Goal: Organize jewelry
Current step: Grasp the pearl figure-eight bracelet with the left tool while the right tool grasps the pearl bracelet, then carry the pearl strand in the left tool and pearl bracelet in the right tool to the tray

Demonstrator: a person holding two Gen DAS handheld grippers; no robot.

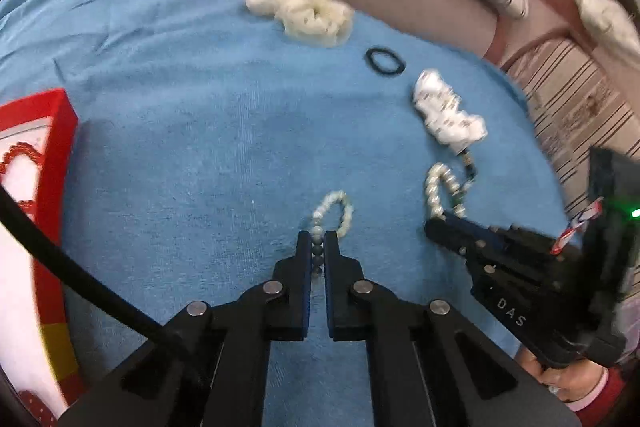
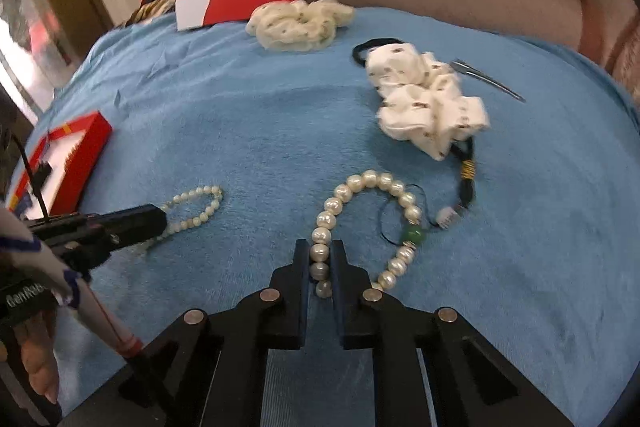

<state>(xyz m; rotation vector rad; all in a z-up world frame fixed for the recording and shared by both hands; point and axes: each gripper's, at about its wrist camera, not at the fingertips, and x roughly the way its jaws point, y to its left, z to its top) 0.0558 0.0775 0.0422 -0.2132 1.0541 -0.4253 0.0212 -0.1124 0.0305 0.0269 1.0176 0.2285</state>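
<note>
Blue towel [image 2: 240, 131] lay beneath a red box [image 2: 68, 163] at left; right gripper [image 2: 321, 255] pinched the large pearl bracelet [image 2: 360, 187] at centre, and left gripper [image 1: 318, 241] pinched the small bead bracelet [image 1: 336, 207].

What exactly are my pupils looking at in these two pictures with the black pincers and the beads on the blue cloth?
No robot here: a person holds a black hand-held gripper in each hand, each with a camera looking along its jaws. One picture is from the left gripper, the other from the right gripper.

The left one is shut on a small bracelet of whitish and grey beads. The right one is shut on a larger string of white pearls with a green bead.

On the blue towel also lie a cream fabric scrunchie, a white printed scrunchie, a thin black hair tie and an open red box.
</note>
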